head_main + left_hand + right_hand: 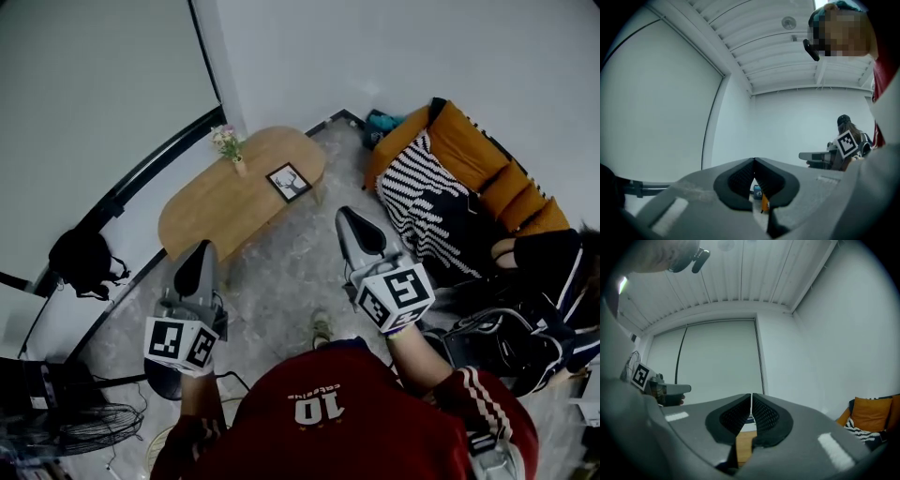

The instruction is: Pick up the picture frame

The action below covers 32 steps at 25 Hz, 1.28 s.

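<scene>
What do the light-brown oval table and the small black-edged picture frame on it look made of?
Light-brown oval table: likely wood or veneer, matt, warm even tone; grain too small to see.
Small black-edged picture frame: thin black border round a white print; painted wood or plastic, cannot tell.

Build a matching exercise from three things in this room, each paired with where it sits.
Things:
1. black-rimmed picture frame with a deer print
2. black-and-white striped blanket
3. black bag

Places:
A. on the orange sofa
B. on the grey floor, at the head view's left
C. on the oval wooden table

Pairs: 1-C, 2-A, 3-B.
</scene>
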Motion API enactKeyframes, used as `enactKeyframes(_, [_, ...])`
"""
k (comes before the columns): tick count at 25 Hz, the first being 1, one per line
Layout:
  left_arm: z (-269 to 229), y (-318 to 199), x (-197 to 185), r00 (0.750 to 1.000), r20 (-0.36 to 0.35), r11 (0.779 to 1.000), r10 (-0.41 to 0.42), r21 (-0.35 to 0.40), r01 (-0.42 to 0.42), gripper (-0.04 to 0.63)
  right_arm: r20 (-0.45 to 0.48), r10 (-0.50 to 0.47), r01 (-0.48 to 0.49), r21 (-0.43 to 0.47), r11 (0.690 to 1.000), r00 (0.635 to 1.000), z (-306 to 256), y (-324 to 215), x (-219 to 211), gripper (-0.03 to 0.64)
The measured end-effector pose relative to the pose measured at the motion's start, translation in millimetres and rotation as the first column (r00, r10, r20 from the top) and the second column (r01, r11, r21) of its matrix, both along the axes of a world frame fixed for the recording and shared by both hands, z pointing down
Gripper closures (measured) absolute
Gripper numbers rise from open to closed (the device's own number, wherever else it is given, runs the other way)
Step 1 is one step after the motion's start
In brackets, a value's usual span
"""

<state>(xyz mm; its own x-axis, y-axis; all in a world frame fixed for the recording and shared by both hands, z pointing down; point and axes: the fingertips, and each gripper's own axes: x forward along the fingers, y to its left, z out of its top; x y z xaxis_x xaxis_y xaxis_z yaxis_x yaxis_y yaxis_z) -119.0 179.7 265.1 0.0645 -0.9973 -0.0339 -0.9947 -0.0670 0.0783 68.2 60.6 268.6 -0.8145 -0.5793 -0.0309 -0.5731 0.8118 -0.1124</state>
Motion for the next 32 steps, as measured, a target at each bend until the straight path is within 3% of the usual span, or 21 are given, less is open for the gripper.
enactKeyframes(11, [5.9,-76.1,-9.1,1.000,0.009,0.999,0.029,-0.027,-0.029,0.592,0.014,0.027,-0.027,-0.025,0.999,1.000,8.2,-72.9,-7.1,0.618])
enactKeyframes(19, [2.9,-134.7,12.1,0.998,0.034,0.998,0.055,-0.031,-0.054,0.592,0.022,0.045,-0.044,-0.046,0.998,0.999,14.8,-122.7,13.6,0.618])
enactKeyframes(25, [4.2,-155.5,28.0,0.995,0.085,0.997,0.059,-0.044,-0.055,0.592,0.022,0.058,-0.057,-0.047,0.997,0.998,22.3,-149.8,26.3,0.618])
enactKeyframes(32, [11.3,-165.6,17.5,0.996,0.079,0.997,0.037,-0.068,-0.031,0.592,0.017,0.043,-0.042,-0.074,0.996,0.999,34.1,-167.3,16.4,0.618])
